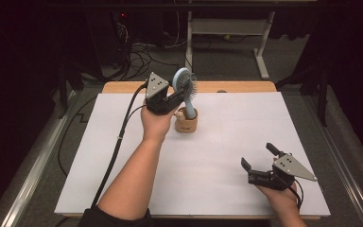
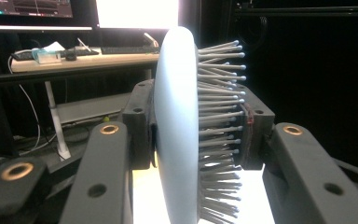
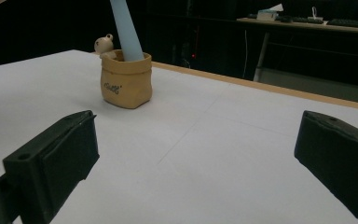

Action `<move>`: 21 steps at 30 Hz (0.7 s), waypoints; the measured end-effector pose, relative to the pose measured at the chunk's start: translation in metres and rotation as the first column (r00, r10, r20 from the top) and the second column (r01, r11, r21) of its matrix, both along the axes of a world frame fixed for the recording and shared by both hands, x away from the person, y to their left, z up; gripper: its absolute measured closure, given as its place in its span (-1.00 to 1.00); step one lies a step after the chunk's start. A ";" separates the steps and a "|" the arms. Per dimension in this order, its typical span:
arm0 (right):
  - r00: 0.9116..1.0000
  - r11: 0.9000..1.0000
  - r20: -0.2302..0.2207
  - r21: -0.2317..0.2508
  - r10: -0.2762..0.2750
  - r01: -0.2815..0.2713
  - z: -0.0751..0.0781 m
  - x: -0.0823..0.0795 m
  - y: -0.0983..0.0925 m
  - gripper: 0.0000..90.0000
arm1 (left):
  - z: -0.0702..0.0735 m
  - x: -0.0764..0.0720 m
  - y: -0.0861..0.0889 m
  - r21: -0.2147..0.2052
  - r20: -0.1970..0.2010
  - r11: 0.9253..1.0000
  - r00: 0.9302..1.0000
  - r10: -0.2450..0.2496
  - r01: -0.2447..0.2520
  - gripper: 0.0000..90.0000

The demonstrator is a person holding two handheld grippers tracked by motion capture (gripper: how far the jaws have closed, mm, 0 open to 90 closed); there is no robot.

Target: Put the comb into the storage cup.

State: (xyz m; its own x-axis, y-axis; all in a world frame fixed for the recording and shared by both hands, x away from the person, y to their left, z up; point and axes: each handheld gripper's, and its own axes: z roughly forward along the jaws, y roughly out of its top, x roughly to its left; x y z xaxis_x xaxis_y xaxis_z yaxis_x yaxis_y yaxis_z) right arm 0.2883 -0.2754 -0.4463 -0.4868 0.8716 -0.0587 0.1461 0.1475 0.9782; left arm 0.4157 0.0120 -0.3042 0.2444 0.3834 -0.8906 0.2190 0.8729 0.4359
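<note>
R hand-held gripper (image 1: 260,158) sits low at the near R corner of the white surface (image 1: 227,142); jaws spread wide, nothing btwn them, pointing toward the pot; L hand-held gripper (image 1: 178,97) is further back, mid-surface, raised, clamped on the head of the light-blue hairbrush (image 1: 185,90); in the L gripper view one pad sits on the smooth back, the other on the bristle side; brush stands roughly upright, handle down inside the small tan pot (image 1: 186,122); pot rests on the surface just R of the L hand; small round cream figure (image 3: 103,44) at the pot's rim.
</note>
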 end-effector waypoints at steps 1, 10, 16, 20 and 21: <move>1.000 1.000 -0.001 0.000 0.000 0.000 0.000 0.000 0.000 -0.99 | -0.001 0.000 0.000 -0.005 -0.005 1.000 1.000 0.000 0.000 0.29; 1.000 1.000 -0.001 -0.002 0.004 -0.004 0.000 0.000 0.001 -0.99 | -0.009 0.005 -0.002 -0.013 -0.032 1.000 0.999 0.004 -0.004 0.28; 1.000 1.000 -0.002 -0.005 0.004 -0.004 -0.001 0.001 0.001 -0.99 | -0.011 0.005 -0.005 -0.013 -0.036 1.000 0.999 0.004 -0.005 0.28; 1.000 1.000 0.000 -0.003 0.002 -0.002 -0.001 0.001 0.001 -0.99 | -0.012 0.006 -0.006 -0.018 -0.046 1.000 0.999 0.004 -0.005 0.28; 1.000 1.000 0.000 -0.003 0.002 -0.002 -0.001 0.001 0.001 -0.99 | -0.012 0.006 -0.006 -0.020 -0.047 1.000 0.999 0.005 -0.006 0.28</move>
